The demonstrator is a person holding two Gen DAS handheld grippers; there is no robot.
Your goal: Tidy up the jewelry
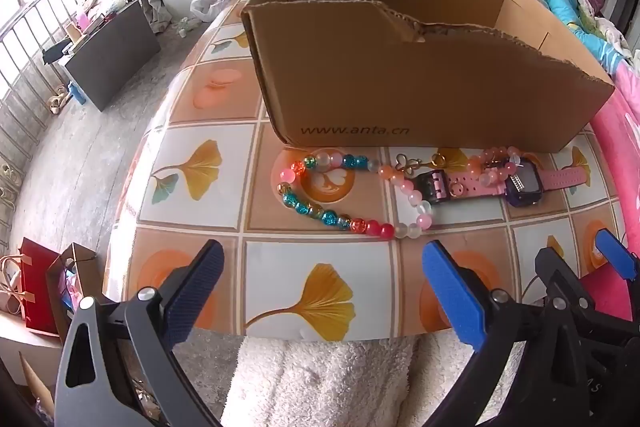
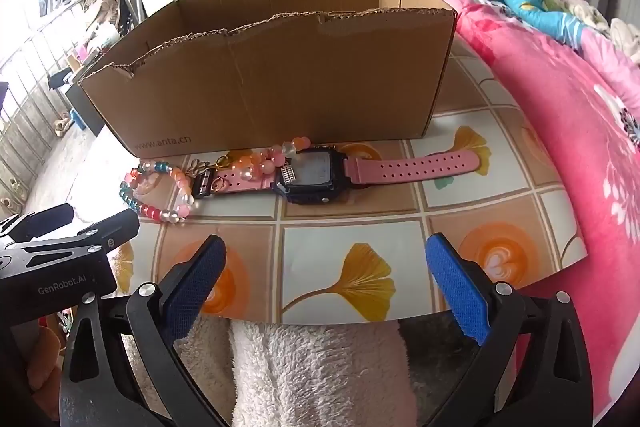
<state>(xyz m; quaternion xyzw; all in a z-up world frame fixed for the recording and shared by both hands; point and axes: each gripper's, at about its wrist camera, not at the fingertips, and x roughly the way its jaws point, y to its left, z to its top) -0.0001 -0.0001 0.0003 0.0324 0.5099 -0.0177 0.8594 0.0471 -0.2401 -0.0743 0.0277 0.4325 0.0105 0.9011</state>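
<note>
Left gripper (image 1: pixel 322 281): apart, empty
Right gripper (image 2: pixel 326 281): apart, empty
Cardboard box (image 1: pixel 400 87): contents hidden (near wall blocks view)
Counter (image 1: pixel 320 267): bead bracelet (image 1: pixel 328 199), pink watch (image 2: pixel 320 175) beside box

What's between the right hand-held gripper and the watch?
Nothing: in the right wrist view only bare tablecloth separates the open right hand-held gripper from the watch.

Beaded bracelet (image 1: pixel 344 191) and watch (image 1: pixel 516 183) before box (image 1: pixel 400 83)
</note>
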